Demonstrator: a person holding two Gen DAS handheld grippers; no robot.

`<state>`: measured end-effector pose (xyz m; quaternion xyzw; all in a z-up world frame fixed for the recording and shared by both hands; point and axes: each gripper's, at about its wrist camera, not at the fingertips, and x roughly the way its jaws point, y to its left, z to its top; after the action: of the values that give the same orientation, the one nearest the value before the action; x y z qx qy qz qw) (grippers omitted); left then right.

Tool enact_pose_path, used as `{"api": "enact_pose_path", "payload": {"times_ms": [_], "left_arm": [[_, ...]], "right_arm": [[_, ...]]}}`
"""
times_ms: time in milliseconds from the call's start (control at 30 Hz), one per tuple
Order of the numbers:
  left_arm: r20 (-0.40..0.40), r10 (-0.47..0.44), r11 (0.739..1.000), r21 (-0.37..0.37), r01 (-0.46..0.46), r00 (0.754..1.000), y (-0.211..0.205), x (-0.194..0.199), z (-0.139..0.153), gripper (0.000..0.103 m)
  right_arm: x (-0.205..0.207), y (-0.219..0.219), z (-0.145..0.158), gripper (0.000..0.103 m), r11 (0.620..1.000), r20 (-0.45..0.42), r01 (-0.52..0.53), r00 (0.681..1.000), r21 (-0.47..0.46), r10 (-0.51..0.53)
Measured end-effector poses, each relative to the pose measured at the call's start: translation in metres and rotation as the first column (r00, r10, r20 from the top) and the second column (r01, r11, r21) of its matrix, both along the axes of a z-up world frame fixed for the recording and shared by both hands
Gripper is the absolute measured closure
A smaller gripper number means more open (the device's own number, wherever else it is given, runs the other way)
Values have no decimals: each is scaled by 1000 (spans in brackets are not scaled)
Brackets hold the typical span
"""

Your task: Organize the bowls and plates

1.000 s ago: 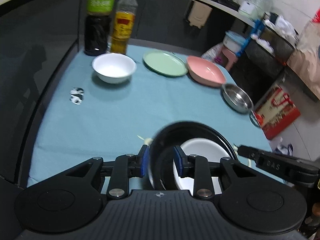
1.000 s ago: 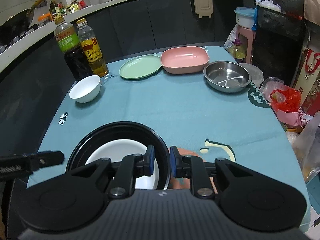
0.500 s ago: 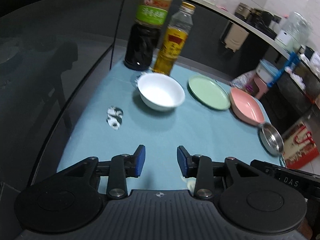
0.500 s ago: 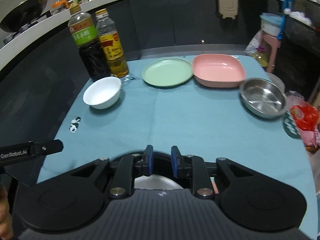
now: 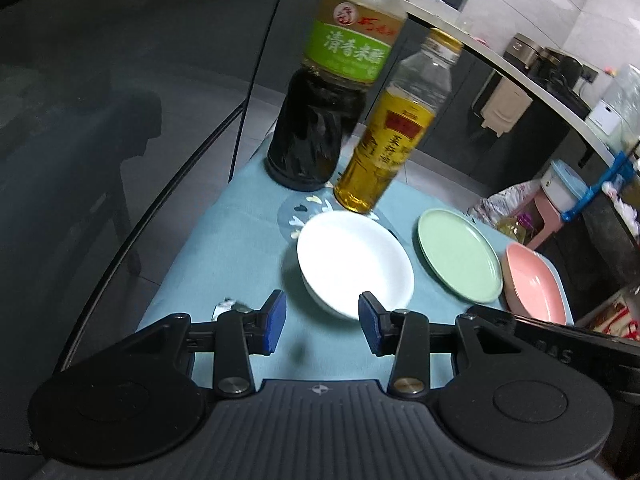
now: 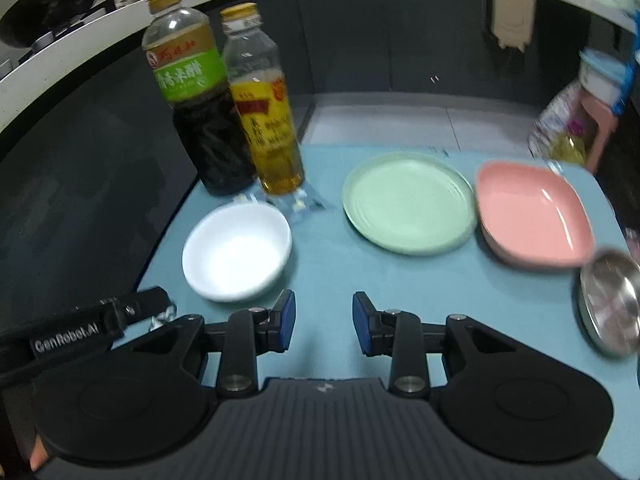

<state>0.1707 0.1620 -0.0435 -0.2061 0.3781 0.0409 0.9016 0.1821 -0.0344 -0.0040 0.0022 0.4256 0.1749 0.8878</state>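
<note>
A white bowl (image 5: 354, 264) sits on the blue tablecloth (image 5: 224, 264), just ahead of my open, empty left gripper (image 5: 322, 322). It also shows in the right wrist view (image 6: 236, 252), ahead and left of my open, empty right gripper (image 6: 324, 322). A green plate (image 6: 408, 208) lies beyond the right gripper, with a pink square dish (image 6: 532, 216) to its right and a steel bowl (image 6: 612, 300) at the right edge. The green plate (image 5: 460, 256) and pink dish (image 5: 536, 288) also show in the left wrist view. The black plate and white plate are out of view.
A dark vinegar bottle (image 6: 200, 108) and a yellow oil bottle (image 6: 268, 112) stand at the table's far left corner, just behind the white bowl. The table's left edge (image 5: 176, 264) drops to the floor. A pink stool with containers (image 6: 596, 120) stands beyond the far right.
Both grippers let go of the black plate, opened wider and moved forward toward the far dishes. The black plate with the white plate has dropped out of view.
</note>
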Motion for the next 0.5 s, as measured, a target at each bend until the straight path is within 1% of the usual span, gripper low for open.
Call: {"api": "enact_pose_path", "payload": {"times_ms": [67,133,200,300,433,500], "left_arm": [[-4,4,1000,-14,-4,1000,4,8,-5,65],[-6,-9,1000,-14,9,1000,4,16,-9,64],[-22,-17,1000,-5,16,1000,3,24,-13,64],[-39,-15,1000,-13,15,999,4,36,-20,64],[-62,-15,1000,-13,14,998,3,50,-29,64],[-66,-16,1000,-5,15,998,1,55,-32,64]], "right_arm": [[12,10,-3,69,1000,2,-20,1000,-16,20],[24,17,-8,69,999,-10,-25,1000,-22,25],[33,21,-12,69,999,-23,-34,999,-13,34],[43,22,-20,69,999,-34,-40,999,-2,40],[56,28,-30,69,999,-49,-41,998,-17,40],[63,29,-33,69,999,-60,-42,997,2,42]]}}
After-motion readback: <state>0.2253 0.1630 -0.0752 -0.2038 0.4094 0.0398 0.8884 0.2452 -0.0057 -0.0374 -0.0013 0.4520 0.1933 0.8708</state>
